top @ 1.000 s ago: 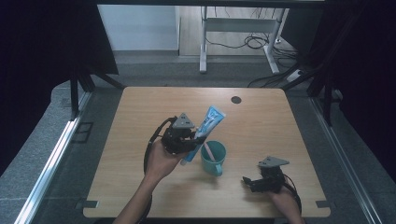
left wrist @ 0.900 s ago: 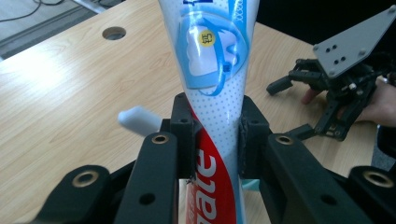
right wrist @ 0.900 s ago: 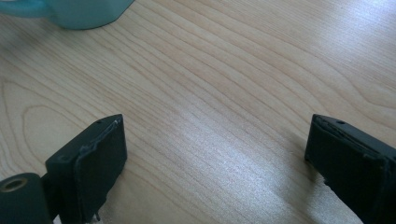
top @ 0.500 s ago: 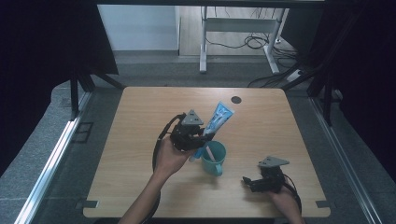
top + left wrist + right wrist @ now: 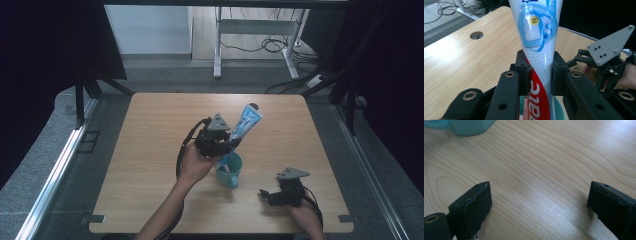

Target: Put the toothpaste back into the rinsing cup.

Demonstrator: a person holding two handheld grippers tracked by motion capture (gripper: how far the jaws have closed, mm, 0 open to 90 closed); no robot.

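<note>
Over the cup (image 5: 230, 169), toothpaste tube (image 5: 244, 125) tilts upward-right.

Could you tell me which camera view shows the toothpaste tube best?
The left gripper view: the toothpaste tube stands close up, clamped between the left gripper jaws. The high view shows it small, tilted over the teal cup.

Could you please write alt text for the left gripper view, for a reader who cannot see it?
The left gripper clamps a Colgate toothpaste tube between its two black jaws, tube upright, over a teal cup just visible below. Behind lies the light wooden table with a round cable hole; the right gripper, in a hand, rests at right.
</note>
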